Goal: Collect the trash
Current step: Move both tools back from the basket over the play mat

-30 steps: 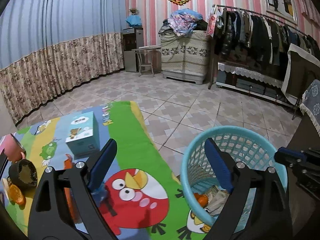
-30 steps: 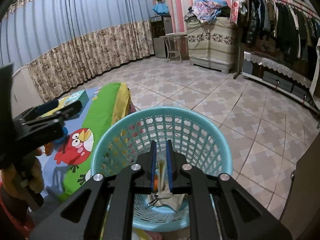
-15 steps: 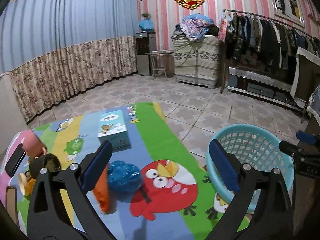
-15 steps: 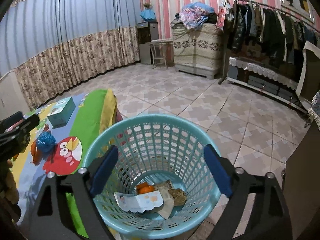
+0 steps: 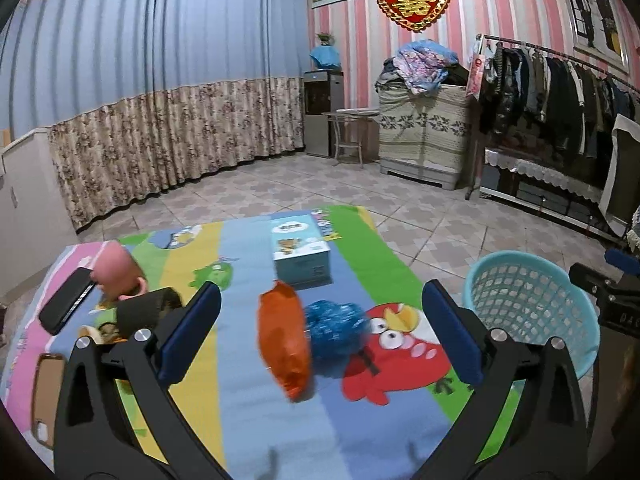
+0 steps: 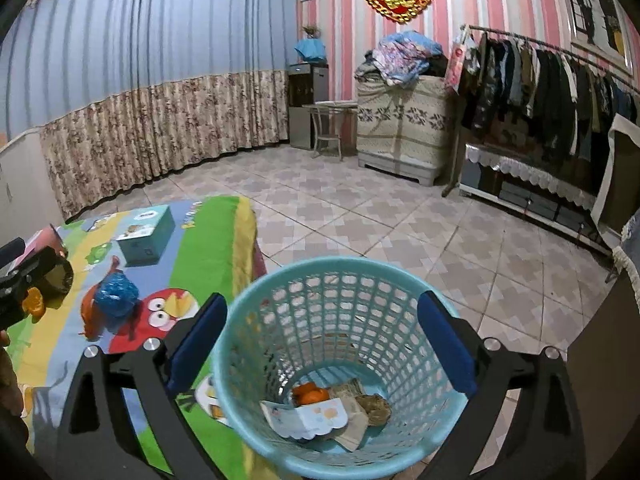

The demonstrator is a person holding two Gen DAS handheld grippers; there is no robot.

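A teal mesh basket [image 6: 404, 292] stands on the floor beside the table; paper scraps and orange peel [image 6: 310, 396] lie in its bottom. My right gripper [image 6: 320, 354] is open and empty right above the basket. My left gripper [image 5: 320, 336] is open and empty above the table, over an orange wrapper [image 5: 282, 336] and a crumpled blue wrapper [image 5: 336, 326]. Both wrappers show in the right wrist view, orange [image 6: 89, 314] and blue [image 6: 116, 290]. The basket [image 5: 532, 304] is at the right in the left wrist view.
A cartoon-print cloth [image 5: 224, 400] covers the table. On it stand a light-blue box [image 5: 300, 256], a pink cup [image 5: 116, 268], a dark cup [image 5: 146, 312], a phone [image 5: 64, 304] and another phone [image 5: 46, 396]. Tiled floor, curtains and a clothes rack lie beyond.
My right gripper has opened and dropped its paper into the basket, then drawn back slightly. My left gripper has swung left from the basket to over the two wrappers.
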